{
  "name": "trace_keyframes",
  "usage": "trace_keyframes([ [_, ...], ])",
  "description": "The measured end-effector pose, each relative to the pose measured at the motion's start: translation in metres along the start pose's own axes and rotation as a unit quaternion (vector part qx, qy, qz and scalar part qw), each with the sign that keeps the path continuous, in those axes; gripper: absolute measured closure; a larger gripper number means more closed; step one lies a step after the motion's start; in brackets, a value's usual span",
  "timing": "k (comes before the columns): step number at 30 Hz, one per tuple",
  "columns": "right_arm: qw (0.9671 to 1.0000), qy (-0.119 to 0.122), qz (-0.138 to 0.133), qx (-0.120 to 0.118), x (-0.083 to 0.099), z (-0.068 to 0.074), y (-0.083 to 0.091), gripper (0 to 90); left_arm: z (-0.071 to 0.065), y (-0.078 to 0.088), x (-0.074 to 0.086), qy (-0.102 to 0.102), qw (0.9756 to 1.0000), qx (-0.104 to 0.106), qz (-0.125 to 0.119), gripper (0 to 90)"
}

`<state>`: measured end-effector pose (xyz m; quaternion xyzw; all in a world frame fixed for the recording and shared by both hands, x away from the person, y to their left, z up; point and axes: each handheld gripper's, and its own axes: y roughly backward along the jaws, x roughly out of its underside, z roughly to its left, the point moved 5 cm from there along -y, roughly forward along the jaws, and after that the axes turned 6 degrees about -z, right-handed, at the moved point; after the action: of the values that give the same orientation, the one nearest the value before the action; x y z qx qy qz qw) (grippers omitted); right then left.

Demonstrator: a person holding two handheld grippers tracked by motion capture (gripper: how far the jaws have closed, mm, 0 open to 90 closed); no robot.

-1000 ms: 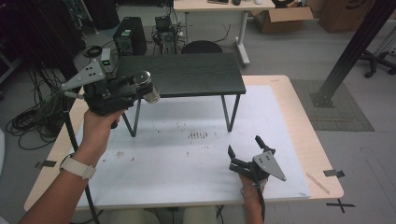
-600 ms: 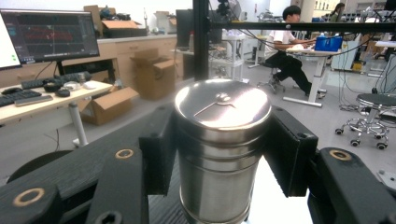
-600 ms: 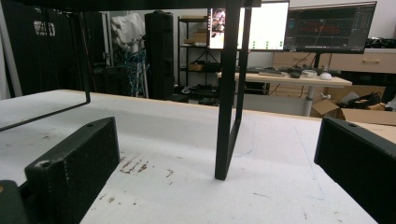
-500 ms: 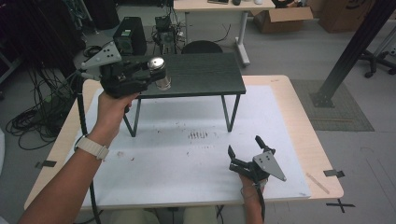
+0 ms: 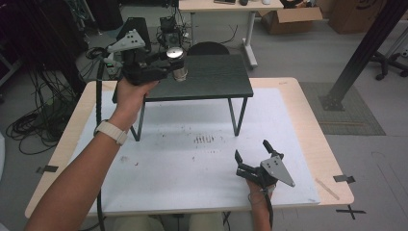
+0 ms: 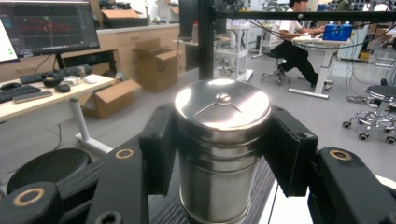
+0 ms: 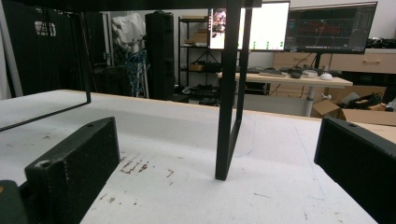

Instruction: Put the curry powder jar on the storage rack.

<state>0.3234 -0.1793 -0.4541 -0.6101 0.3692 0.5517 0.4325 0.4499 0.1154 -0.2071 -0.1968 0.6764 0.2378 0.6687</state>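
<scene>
Left tongs are clenching a steel can, pads pressing both its sides in the left gripper view. Over the last second the can is going from tilted and off the shelf's left end to upright over the black shelf, near its back-left corner; its base looks at or just above the top, contact unclear. Likely a placing step, with release next. The left forearm is reaching far forward, wrist bent, tongs pointing right along the shelf. Right tongs are staying put low on the white counter, jaws spread and empty, aiming at a shelf leg.
</scene>
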Motion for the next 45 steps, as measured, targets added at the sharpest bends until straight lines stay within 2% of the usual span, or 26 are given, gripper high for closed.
trace_keyframes([
  [7,1.0000,0.000,-0.002,-0.001,0.000,0.000,0.000,0.0,0.006,-0.027,0.005,0.002,0.9997,-0.006,0.024,48.9],
  [14,1.0000,0.000,-0.003,-0.003,0.000,0.000,0.001,0.0,0.013,-0.041,0.010,-0.002,0.9988,-0.015,0.046,49.0],
  [25,1.0000,0.000,-0.004,-0.006,0.000,0.000,0.001,0.0,0.022,-0.052,0.025,0.002,0.9962,-0.035,0.080,48.9],
  [32,1.0000,-0.001,-0.005,-0.008,0.000,0.000,0.001,0.0,0.024,-0.059,0.033,0.001,0.9934,-0.045,0.105,48.9],
  [45,0.9999,0.000,-0.005,-0.009,0.000,0.001,0.001,0.0,0.028,-0.058,0.034,0.014,0.9932,-0.047,0.106,48.6],
])
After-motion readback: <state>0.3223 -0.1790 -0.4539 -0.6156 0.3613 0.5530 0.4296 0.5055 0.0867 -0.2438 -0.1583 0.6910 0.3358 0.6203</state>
